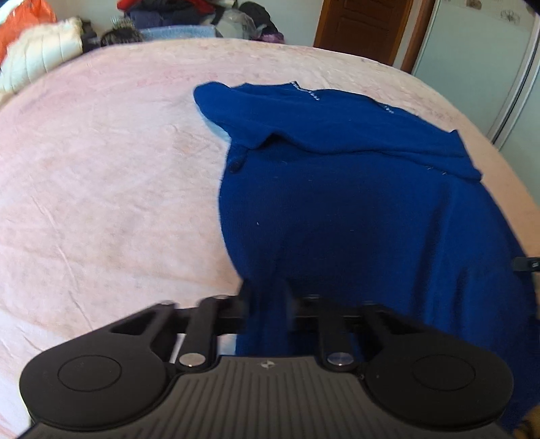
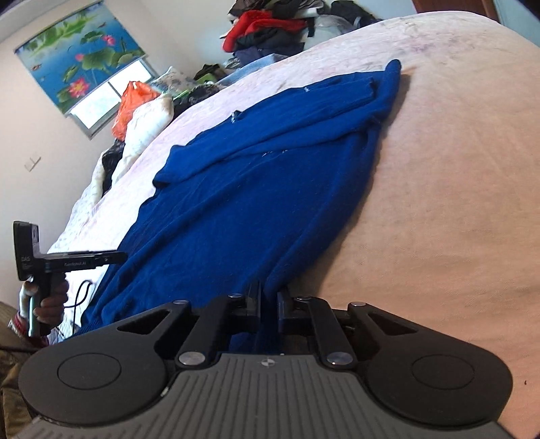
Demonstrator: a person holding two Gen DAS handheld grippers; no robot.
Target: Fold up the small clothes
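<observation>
Our blue sweater (image 1: 354, 209) lies spread on the bed (image 1: 101, 169), its sleeves already folded across the chest toward the far edge, its hem at the near edge by us. We have both grippers on that hem. The left gripper (image 1: 265, 304) has its jaws clamped on a pinch of blue cloth at the hem's left corner, and the right gripper (image 2: 269, 304) has its jaws clamped on the cloth at the hem's right corner.

We judge the step in hand to be the grasp for the lengthwise fold: the hem is caught, not yet lifted. The next move calls for raising both corners together, level with each other, and carrying them over toward the collar so the hem lands square on the shoulders without dragging the sleeves loose.

On the left gripper, seen from the right wrist, white lettering shows on its black body, too small for us to read surely.

Beyond the bed's far edge, clothes are piled (image 2: 270, 30).
</observation>
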